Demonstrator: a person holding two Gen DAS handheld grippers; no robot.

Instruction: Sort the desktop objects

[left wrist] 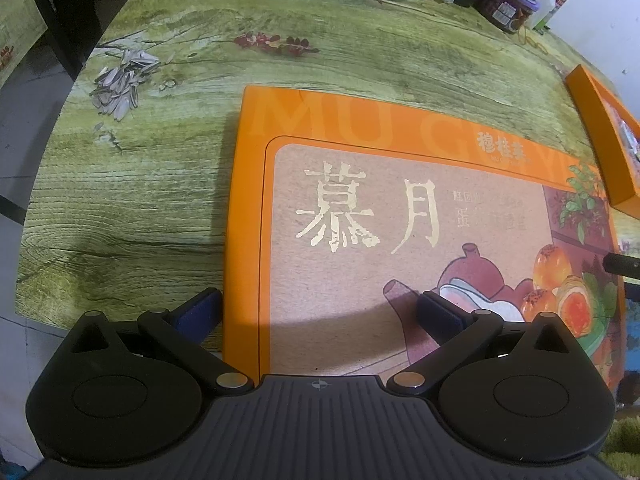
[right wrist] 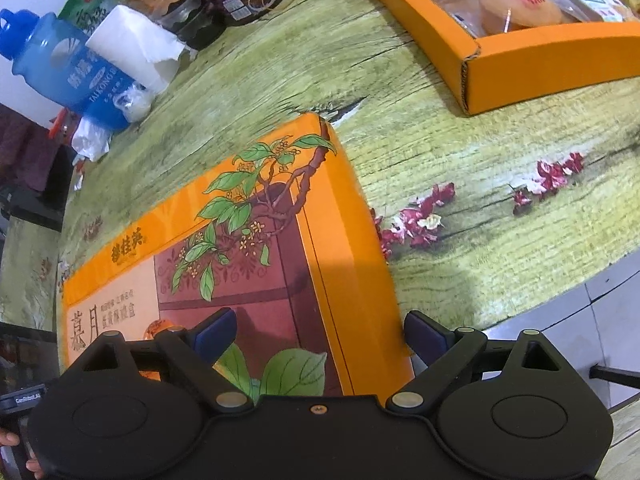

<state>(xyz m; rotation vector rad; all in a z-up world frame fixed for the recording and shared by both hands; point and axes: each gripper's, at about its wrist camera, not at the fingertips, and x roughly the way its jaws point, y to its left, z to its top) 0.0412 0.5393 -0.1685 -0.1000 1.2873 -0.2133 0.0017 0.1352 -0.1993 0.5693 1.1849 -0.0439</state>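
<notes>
Both claws are spread wide here, each one straddling an edge of the big orange box lid (left wrist: 400, 216) that lies flat on the green wood-print desk (left wrist: 132, 200).

The left claw (left wrist: 320, 312) has one blue pad off the lid's left edge over the desk and the other pad over the printed picture, so the edge sits between the fingers with nothing pinched. The right claw (right wrist: 320, 332) is the same deal on the opposite side: one pad above the lid's artwork, the other hanging past the orange side wall. Its jaws are gaping and not clamped on anything. Can't really tell whether that outer pad brushes the side of the lid, the fisheye makes it murky.

The open orange tray (right wrist: 532, 68) full of wrapped pastries sits well apart toward the back. A blue bottle (right wrist: 60, 64), tissue and jars crowd the far edge.
</notes>
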